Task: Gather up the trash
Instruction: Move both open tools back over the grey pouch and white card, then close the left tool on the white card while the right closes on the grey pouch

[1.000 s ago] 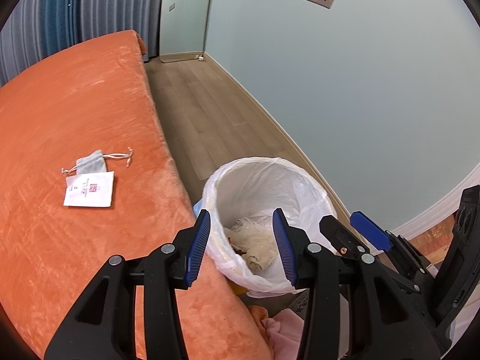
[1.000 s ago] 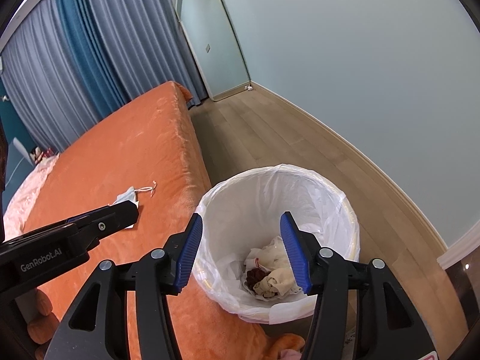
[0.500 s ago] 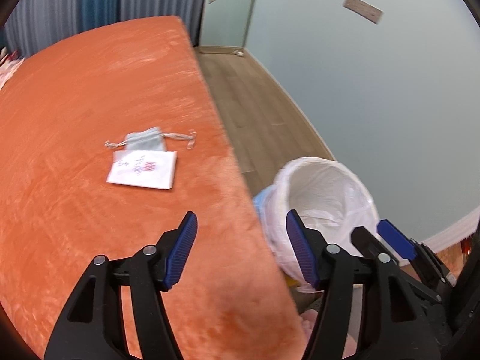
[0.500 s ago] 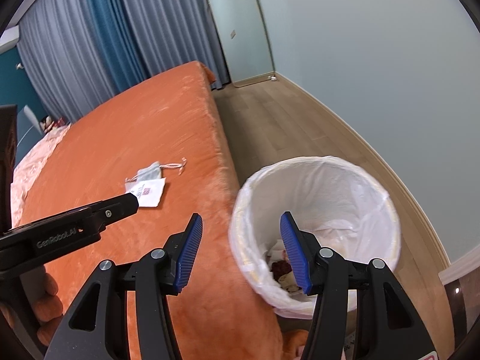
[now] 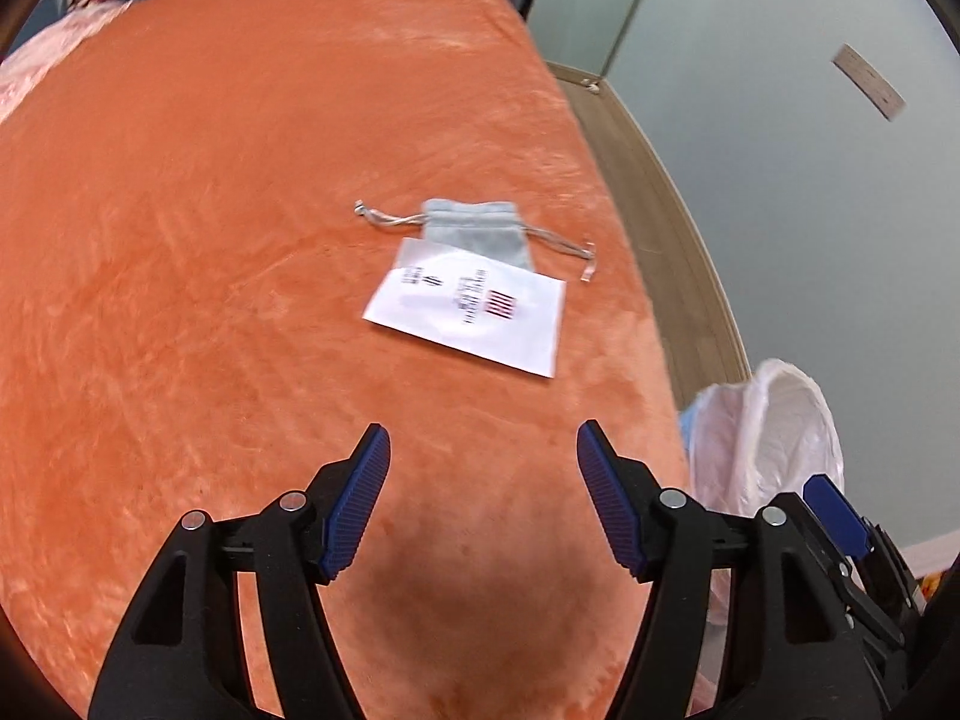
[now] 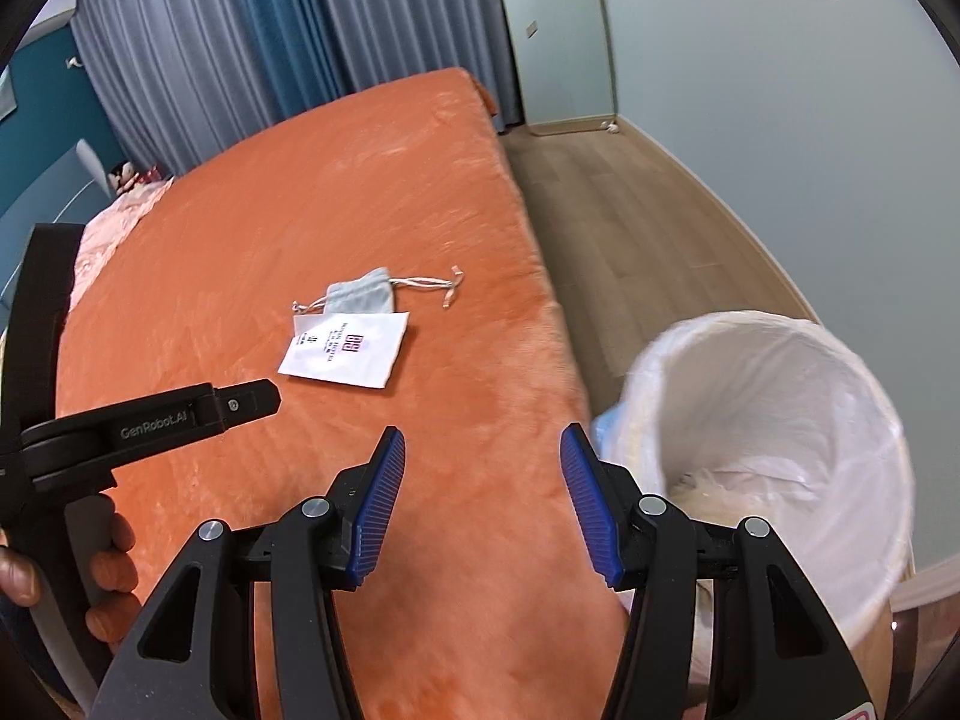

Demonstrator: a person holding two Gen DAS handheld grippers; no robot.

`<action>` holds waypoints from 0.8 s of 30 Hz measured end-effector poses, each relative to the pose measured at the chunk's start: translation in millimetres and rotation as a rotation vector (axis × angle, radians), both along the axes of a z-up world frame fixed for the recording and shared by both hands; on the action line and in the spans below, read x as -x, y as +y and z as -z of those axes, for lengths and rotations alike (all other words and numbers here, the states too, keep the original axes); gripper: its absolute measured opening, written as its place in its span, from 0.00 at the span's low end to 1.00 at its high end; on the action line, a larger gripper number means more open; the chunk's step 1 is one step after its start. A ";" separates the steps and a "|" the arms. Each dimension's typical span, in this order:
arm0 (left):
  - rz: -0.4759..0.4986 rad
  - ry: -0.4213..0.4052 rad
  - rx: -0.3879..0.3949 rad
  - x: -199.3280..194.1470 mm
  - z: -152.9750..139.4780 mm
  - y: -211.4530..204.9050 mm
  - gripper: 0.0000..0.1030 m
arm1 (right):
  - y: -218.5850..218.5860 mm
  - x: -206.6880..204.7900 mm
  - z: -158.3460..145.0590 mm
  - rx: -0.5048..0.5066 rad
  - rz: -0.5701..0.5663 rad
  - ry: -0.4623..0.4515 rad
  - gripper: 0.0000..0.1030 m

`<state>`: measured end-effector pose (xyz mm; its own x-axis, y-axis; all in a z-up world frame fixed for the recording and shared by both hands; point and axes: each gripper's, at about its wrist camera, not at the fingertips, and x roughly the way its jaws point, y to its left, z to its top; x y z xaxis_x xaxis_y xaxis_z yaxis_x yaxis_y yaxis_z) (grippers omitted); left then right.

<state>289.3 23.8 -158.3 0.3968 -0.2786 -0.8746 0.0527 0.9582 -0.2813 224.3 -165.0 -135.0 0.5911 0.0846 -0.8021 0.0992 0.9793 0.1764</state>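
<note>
Some crumpled trash already lies in the lined bin (image 6: 774, 450) beside the bed (image 5: 240, 240), but I still have the white card (image 5: 474, 306) and grey pouch (image 5: 477, 228) to collect from the orange blanket. My left gripper (image 5: 483, 498) and right gripper (image 6: 483, 498) are both spread and empty, well short of the card.

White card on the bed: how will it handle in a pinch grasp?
The card lies flat on the plush orange blanket, so the edges are probably hard to get under. It looks thin and light; likely bends or slides if pushed. One edge overlaps the grey pouch, which may shift with it.
</note>
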 end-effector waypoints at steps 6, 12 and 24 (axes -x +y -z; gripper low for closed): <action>-0.061 0.064 0.050 -38.1 30.4 22.5 0.60 | 17.7 -41.0 21.9 -0.011 -0.029 0.023 0.51; -0.095 0.116 0.097 -68.3 58.9 26.6 0.59 | 27.3 -76.8 39.6 -0.007 -0.048 0.035 0.51; -0.088 0.084 0.128 -85.5 64.9 26.4 0.10 | 36.7 -117.5 61.8 -0.026 -0.065 0.055 0.51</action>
<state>374.8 50.1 -223.3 0.3514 -0.3571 -0.8655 -0.0587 0.9142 -0.4010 341.8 -128.3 -196.8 0.5390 0.1426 -0.8302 0.0453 0.9792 0.1977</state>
